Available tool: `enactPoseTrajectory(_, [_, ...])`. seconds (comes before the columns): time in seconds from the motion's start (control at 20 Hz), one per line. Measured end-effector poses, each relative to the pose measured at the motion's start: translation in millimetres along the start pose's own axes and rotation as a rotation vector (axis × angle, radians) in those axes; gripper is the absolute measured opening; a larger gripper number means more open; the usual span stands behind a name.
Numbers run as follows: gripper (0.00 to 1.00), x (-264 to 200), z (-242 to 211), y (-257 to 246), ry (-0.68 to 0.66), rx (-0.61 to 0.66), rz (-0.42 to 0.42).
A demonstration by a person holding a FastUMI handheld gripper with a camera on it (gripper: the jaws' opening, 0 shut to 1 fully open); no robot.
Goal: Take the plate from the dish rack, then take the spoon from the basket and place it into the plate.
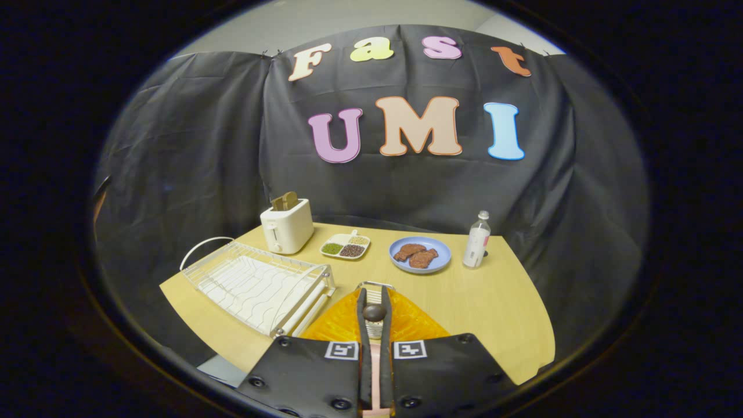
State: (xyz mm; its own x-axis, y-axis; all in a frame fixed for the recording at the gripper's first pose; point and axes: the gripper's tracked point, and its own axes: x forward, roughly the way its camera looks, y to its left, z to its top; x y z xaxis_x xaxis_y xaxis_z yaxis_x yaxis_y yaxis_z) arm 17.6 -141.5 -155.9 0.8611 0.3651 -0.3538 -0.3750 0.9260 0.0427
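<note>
Gripper (374,313) is clamping the spoon (374,312) over the orange plate (406,322); early release is risking a bounce-out.

The hand-held gripper (374,313) has 2 broad black plates with dark round screws, each bearing 1 square black-and-white marker
</note>
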Motion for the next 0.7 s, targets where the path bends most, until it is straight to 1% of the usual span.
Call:
enactPoseTrajectory(0.35, [0.08, -21.6, -31.7, -7.0, 0.065, 0.047, 0.020])
enactPoseTrajectory(0.7, [0.08, -26.4, -65.4, -4.5, 0.146, 0.061, 0.059])
